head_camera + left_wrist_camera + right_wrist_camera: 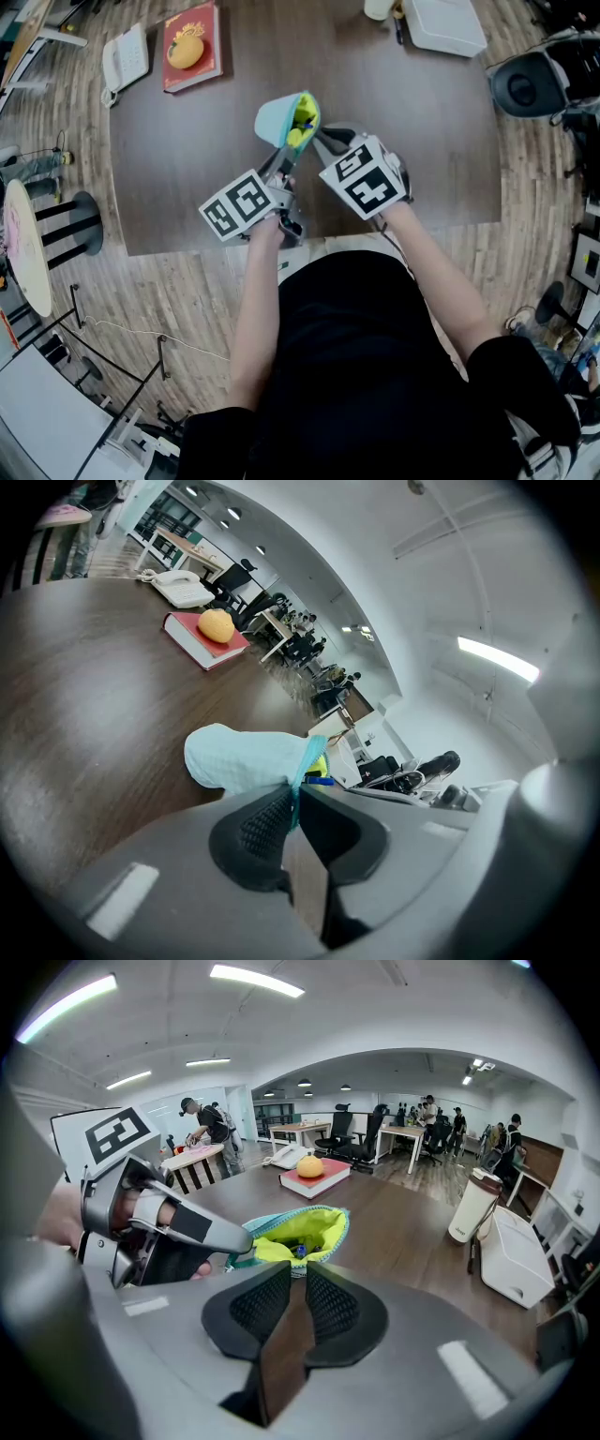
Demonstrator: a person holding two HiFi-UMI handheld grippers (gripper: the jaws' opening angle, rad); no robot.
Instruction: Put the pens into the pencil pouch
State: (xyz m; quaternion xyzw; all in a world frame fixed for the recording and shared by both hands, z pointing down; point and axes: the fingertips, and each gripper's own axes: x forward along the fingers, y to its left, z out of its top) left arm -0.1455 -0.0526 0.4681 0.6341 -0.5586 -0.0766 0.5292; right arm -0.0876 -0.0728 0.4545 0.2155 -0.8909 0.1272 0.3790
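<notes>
Left gripper (292, 797) and right gripper (298, 1273) each pinch the pencil pouch (284, 120) rim, mouth open just ahead of their tips, a pen (298, 1250) inside. Risk: thin fabric slips from either pinch, pouch tips, contents spill onto the table (187, 141).

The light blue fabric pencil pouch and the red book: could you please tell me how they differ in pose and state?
The light blue fabric pencil pouch is gripped at its open rim by the left gripper and the right gripper; the red book lies flat, untouched. The pouch gapes, showing yellow lining; the book is shut. The pouch holds items inside; the book bears an orange fruit. Both are over the brown table.
</notes>
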